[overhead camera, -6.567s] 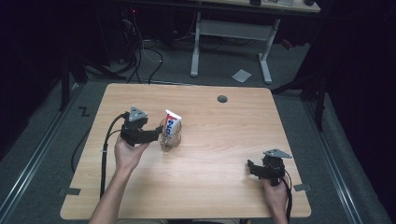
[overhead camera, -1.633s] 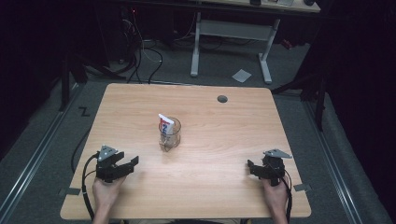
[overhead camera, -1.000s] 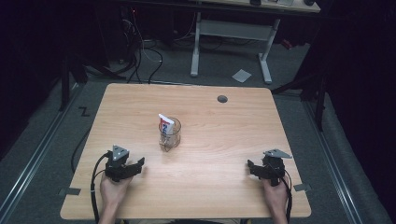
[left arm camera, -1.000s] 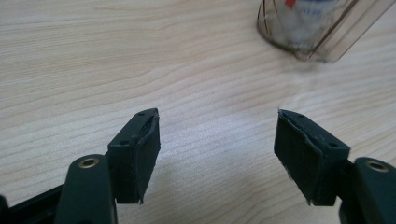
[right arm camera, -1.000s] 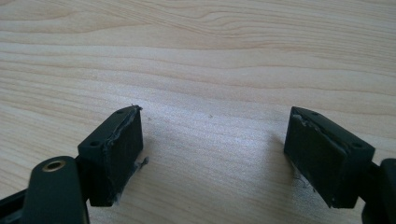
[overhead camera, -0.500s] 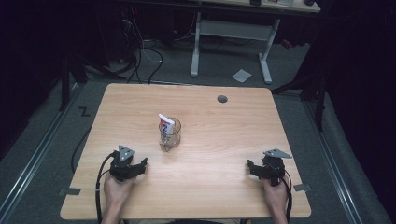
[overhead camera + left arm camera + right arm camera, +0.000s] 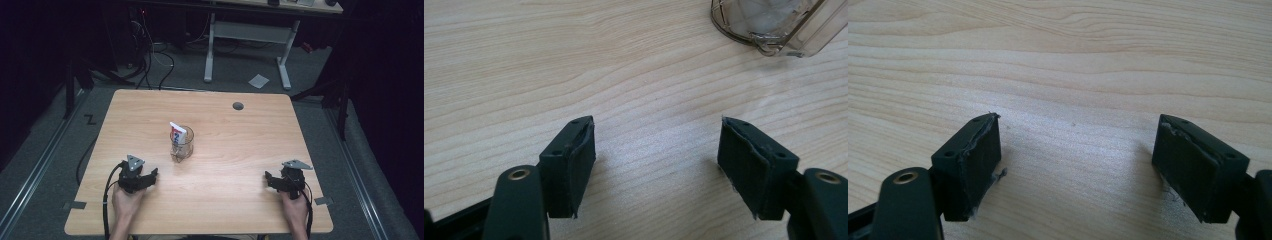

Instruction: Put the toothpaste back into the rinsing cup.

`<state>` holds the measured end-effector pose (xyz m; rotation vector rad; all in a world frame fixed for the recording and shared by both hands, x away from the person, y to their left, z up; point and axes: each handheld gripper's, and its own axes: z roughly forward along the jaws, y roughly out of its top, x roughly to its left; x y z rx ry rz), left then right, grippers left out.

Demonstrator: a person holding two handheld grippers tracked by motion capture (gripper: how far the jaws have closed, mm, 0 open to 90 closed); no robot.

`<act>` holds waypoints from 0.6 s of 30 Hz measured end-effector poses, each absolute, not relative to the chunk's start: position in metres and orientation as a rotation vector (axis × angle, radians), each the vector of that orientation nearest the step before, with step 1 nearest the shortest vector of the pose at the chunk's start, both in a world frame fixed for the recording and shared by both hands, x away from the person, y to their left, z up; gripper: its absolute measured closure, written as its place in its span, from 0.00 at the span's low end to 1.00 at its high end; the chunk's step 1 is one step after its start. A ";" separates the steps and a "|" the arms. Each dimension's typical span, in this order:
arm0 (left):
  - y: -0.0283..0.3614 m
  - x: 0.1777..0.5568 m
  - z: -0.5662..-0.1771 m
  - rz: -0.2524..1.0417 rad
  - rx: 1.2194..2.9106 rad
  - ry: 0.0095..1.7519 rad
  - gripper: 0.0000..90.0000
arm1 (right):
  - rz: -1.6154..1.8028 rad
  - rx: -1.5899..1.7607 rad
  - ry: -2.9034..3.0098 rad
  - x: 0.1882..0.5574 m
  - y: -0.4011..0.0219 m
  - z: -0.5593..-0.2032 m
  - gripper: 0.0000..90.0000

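Seen from above: a light wooden worktop (image 7: pixel 215 210) on a grey floor, with a clear glass mug (image 7: pixel 182 146) standing upright just left of its centre and a toothpaste tube (image 7: pixel 177 133) propped inside, leaning toward 11 o'clock with its flat end above the rim. Round dark grommet (image 7: pixel 238 106) set into the wood near the far edge, at about 1 o'clock from the mug and well apart from it. Left claw (image 7: pixel 148 177) held low over the near-left part of the worktop, at roughly 7 o'clock from the mug, near it but not touching; jaws spread wide with nothing between them, bare wood grain showing in the gap in the left gripper view (image 7: pixel 656 167), and the mug's ribbed base and handle (image 7: pixel 769 25) cut off at that view's 1 o'clock corner. Right claw (image 7: pixel 270 180) near the front right corner, at about 4 o'clock from the mug and well apart from it, likewise gaping and empty, its frayed black pads (image 7: pixel 979 160) flanking plain wood in the right gripper view (image 7: pixel 1075 167). Left hand (image 7: pixel 126 202) and right hand (image 7: pixel 295 210) reaching in from the near edge, black cable (image 7: pixel 106 200) looping back from the left claw. Beyond the worktop, a white desk frame (image 7: pixel 250 35), tangled cables (image 7: pixel 155 55) and a scrap of paper (image 7: pixel 259 80) on the floor.
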<state>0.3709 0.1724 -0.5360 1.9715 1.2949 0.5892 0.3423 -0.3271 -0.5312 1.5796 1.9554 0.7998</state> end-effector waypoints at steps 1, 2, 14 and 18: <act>0.172 0.371 -0.536 0.587 1.976 1.297 0.35 | 0.800 1.579 1.955 0.342 -0.327 -0.531 0.21; 0.172 0.371 -0.536 0.588 1.979 1.298 0.35 | 0.800 1.579 1.956 0.342 -0.327 -0.531 0.21; 0.173 0.372 -0.537 0.572 1.979 1.307 0.34 | 0.800 1.579 1.956 0.342 -0.327 -0.531 0.21; 0.173 0.372 -0.537 0.568 1.980 1.307 0.34 | 0.800 1.579 1.956 0.342 -0.327 -0.531 0.21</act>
